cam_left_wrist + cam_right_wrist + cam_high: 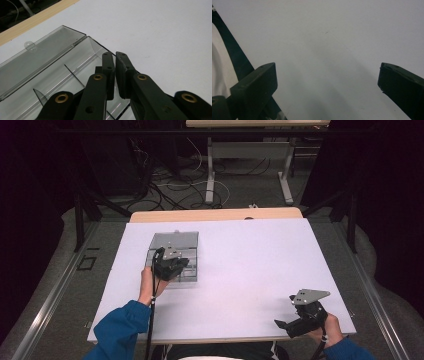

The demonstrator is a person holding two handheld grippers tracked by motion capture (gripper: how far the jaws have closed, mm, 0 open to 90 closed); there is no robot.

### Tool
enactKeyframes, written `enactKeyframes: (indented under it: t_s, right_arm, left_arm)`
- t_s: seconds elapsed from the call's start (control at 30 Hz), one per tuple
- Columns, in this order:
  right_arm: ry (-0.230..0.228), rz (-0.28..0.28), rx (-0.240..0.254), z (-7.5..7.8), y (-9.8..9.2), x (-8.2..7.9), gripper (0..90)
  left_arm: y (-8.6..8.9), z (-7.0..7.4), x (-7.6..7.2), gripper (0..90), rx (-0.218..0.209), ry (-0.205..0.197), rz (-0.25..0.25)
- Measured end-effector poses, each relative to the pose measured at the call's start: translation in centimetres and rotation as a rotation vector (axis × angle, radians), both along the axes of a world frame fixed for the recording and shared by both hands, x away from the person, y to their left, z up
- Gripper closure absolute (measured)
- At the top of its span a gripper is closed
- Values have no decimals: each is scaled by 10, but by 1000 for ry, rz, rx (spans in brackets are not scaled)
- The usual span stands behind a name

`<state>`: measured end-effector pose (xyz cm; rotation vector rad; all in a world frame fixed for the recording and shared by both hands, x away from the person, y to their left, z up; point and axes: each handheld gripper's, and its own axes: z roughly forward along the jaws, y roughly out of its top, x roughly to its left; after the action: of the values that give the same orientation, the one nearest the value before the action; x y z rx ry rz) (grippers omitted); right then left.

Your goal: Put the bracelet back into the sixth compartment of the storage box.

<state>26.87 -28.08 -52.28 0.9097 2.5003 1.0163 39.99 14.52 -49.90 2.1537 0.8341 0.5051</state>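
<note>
High view: left gripper (172,265) over clear compartment box (175,242), lid open, on bench (250,270) far left. Left gripper view: fingers (108,72) nearly together above empty compartments, gripping nothing evident. Right gripper view: fingers (254,85) wide apart over bare bench. Likely next: closing lid, needing finger under its edge.

1 clear compartment box (175,254) (lid open), 2 grippers, 1 white table (260,270).
</note>
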Motion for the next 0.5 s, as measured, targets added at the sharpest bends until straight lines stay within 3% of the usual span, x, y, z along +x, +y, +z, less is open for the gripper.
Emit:
enactKeyframes:
  t_s: [0.4,0.5]
  right_arm:
    - [4,-2,3,0,0,0,19]
    - [0,0,0,0,0,0,19]
  left_arm:
    - [-3,-8,6,864,11,19,14]
    - [-2,-11,10,864,30,18,22]
